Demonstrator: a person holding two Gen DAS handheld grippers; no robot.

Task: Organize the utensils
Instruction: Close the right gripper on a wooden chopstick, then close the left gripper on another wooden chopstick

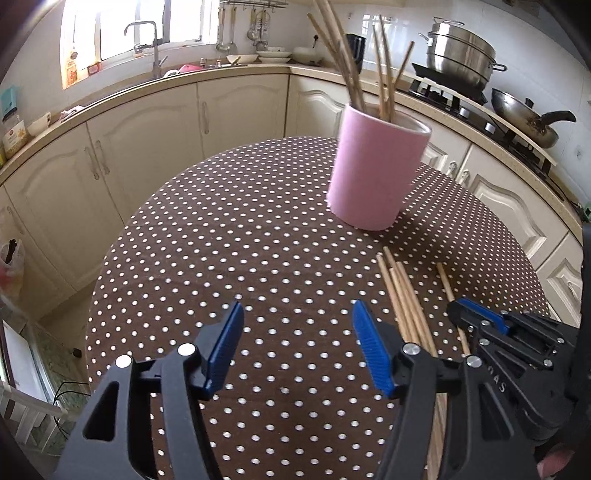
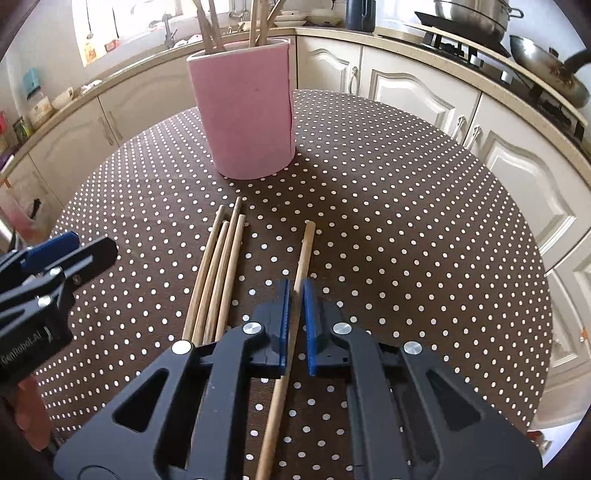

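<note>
Dotted table (image 2: 406,221), chopstick (image 2: 301,258) between jaws

On the surface (image 2: 406,206), a cup (image 2: 247,110) holding chopsticks (image 2: 208,26) is standing behind four loose chopsticks (image 2: 218,269); a single chopstick (image 2: 304,247) is lying to their right.

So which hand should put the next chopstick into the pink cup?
Right. The right gripper already has its fingers astride the lone chopstick, pointing at the pink cup. The left gripper is open over bare tablecloth.
</note>
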